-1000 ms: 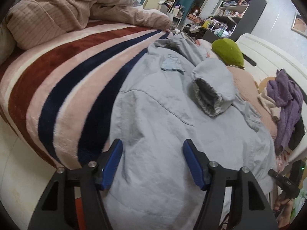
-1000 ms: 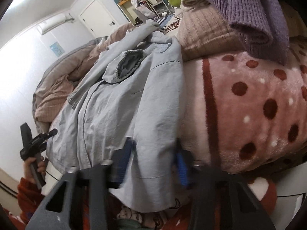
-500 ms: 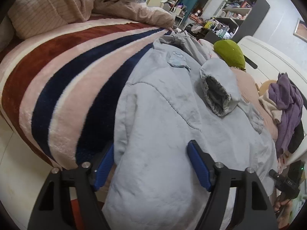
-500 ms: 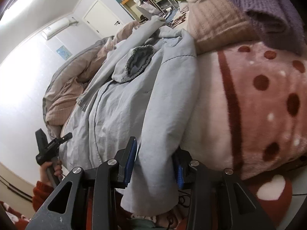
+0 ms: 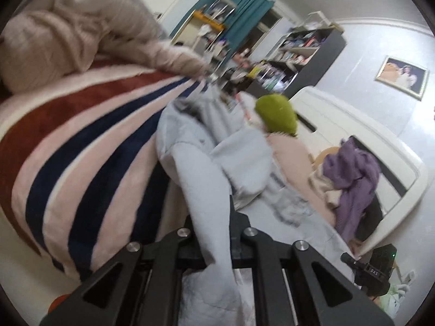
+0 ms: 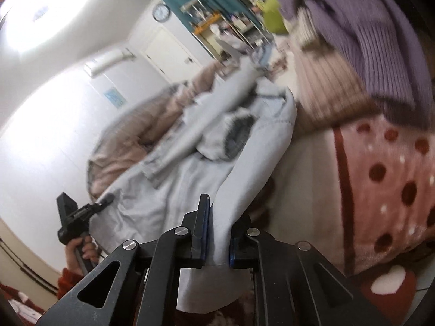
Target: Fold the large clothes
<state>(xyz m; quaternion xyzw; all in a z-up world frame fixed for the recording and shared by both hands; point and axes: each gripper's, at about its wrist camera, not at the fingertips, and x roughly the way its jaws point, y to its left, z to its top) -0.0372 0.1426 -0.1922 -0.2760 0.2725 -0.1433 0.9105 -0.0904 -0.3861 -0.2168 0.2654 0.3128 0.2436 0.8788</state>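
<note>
A large pale blue-grey jacket (image 5: 195,168) lies spread on the bed, one sleeve cuff (image 6: 239,135) folded over its front. My left gripper (image 5: 214,212) is at the jacket's near hem on the striped-blanket side. Its jaws are closing tight, and the cloth is pinched between them and raised into a ridge. My right gripper (image 6: 218,217) grips the same hem (image 6: 220,239) on the polka-dot side, jaws closing with blue pads pressed on the fabric. The rest of the jacket (image 6: 174,187) stays on the bed.
A striped pink, red and navy blanket (image 5: 81,163) covers the bed. Left of it is a beige duvet (image 5: 68,35). A green pillow (image 5: 277,114), a purple sweater (image 5: 353,174) and a white headboard (image 5: 380,146) lie beyond. A polka-dot blanket (image 6: 386,184) lies to the right. A hand (image 6: 81,247) holds a black handle.
Both grippers have shut on the jacket's near hem and risen, lifting the edge off the bed into two ridges. Both views now tilt up toward the room.
</note>
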